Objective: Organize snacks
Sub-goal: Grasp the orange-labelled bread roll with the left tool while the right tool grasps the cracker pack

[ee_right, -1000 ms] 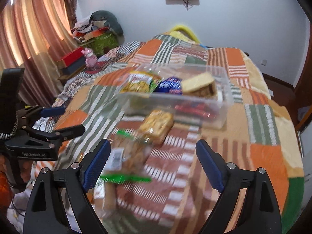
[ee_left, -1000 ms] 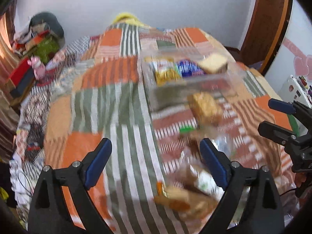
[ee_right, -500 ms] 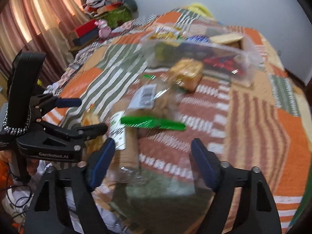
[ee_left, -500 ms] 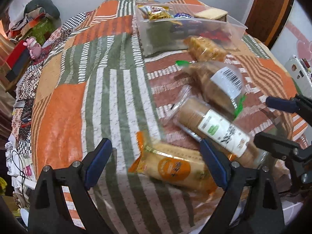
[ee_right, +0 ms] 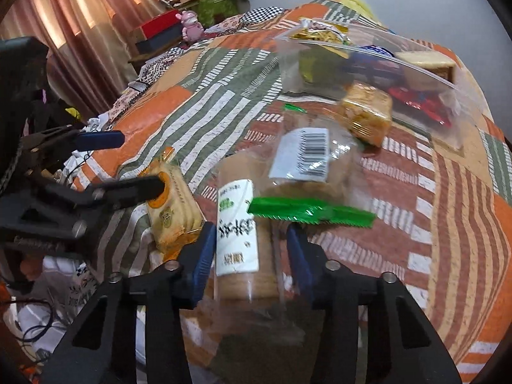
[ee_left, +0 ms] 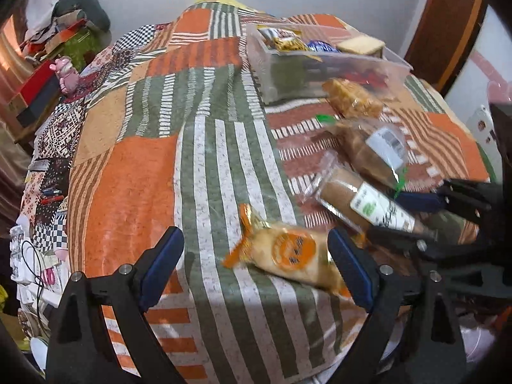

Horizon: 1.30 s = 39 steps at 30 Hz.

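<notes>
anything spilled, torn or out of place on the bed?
Nothing spilled or visibly torn. Four snack packs lie loose outside the clear bin: orange-label cracker pack, white-label biscuit sleeve, barcode bag and small cracker pack, which rests against the bin's front.

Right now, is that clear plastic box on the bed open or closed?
Open. The clear plastic box has no lid on it in either view, and packets poke above its rim, such as the yellow snack packet.
</notes>
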Motion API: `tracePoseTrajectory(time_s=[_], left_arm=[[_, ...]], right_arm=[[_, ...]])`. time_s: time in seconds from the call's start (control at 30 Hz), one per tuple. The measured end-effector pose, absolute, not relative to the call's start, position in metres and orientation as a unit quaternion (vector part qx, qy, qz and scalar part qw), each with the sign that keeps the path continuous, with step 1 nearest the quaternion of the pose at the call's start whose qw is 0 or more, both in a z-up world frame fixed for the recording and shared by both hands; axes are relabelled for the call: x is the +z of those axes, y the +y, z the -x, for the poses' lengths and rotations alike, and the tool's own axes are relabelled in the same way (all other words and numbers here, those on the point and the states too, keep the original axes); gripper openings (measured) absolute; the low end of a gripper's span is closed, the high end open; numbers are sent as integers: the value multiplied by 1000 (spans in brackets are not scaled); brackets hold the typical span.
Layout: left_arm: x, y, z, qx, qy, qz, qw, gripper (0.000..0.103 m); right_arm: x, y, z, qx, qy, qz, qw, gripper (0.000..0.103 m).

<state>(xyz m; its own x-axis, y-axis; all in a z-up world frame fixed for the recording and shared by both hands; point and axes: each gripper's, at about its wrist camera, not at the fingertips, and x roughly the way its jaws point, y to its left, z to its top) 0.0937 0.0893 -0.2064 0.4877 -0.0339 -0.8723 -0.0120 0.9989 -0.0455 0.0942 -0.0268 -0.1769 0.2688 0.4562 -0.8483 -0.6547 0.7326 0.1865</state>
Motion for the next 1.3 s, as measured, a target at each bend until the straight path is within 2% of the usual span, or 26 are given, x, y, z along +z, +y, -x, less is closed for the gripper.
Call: tracePoseTrajectory(time_s=[0.17, 0.33, 0.4, 0.47, 0.5, 0.9, 1.2, 1.3], left_arm=[[-221, 93, -89, -3, 529, 2, 849, 85], [-227, 101, -90, 3, 528, 8, 849, 84], [-229, 104, -95, 17, 524, -3, 851, 79], [-235, 105, -102, 31, 532, -14, 846, 67], [-241, 106, -107, 34, 540, -13, 841, 66], [-205, 97, -123, -1, 501, 53, 864, 63], [-229, 81, -136, -32, 521, 82, 849, 63], [-232, 83, -140, -29, 518, 83, 851, 67]], right_arm=[[-179, -25, -95, 355, 488, 94, 792, 34], [-178, -31, -98, 351, 491, 72, 794, 33], [-177, -30, -97, 350, 491, 73, 794, 33], [-176, -30, -96, 350, 489, 77, 795, 33], [-176, -30, -95, 350, 489, 79, 795, 33], [-172, -29, -106, 336, 476, 79, 809, 32], [-176, -24, -111, 349, 490, 74, 796, 32], [-176, -24, -110, 350, 491, 76, 794, 33]])
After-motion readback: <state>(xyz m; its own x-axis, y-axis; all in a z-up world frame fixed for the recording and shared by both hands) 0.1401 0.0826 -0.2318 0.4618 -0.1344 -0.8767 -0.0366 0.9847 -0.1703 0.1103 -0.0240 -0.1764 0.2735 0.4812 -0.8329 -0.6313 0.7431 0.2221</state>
